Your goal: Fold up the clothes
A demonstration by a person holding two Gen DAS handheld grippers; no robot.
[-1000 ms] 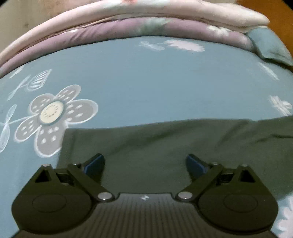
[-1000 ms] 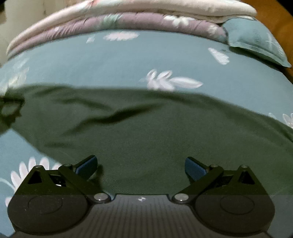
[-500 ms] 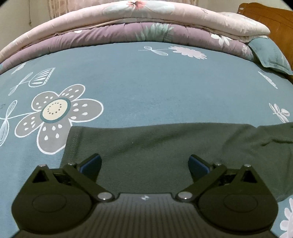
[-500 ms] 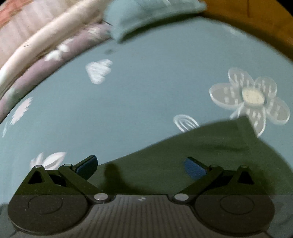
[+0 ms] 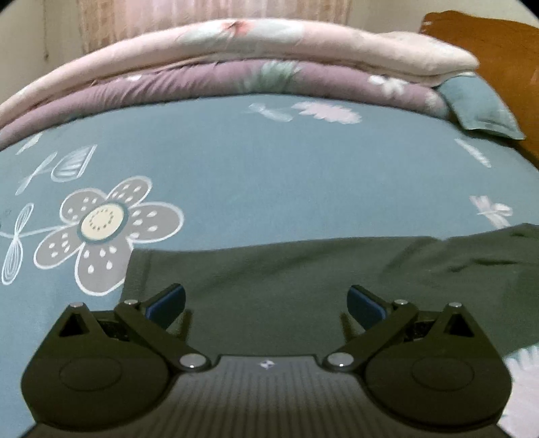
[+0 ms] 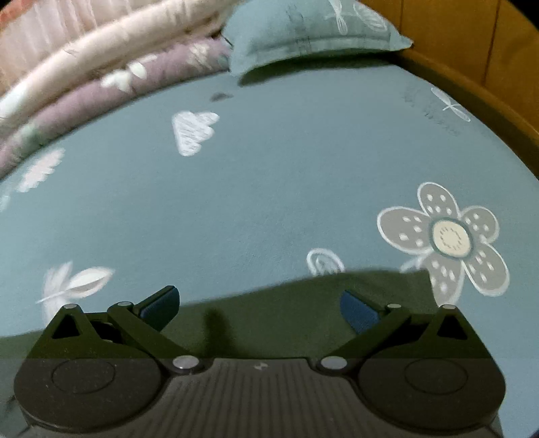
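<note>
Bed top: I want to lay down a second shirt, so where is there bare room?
Bare sheet runs between the dark green garment and the stacked quilts. The far edge is crowded: quilts and pillow.

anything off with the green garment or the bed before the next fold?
Mostly fine. The dark green garment lies flat at its left corner, but its right part is wrinkled and bunched. Both grippers, left and right, are open above it. Nothing looks spilled or damaged.
</note>
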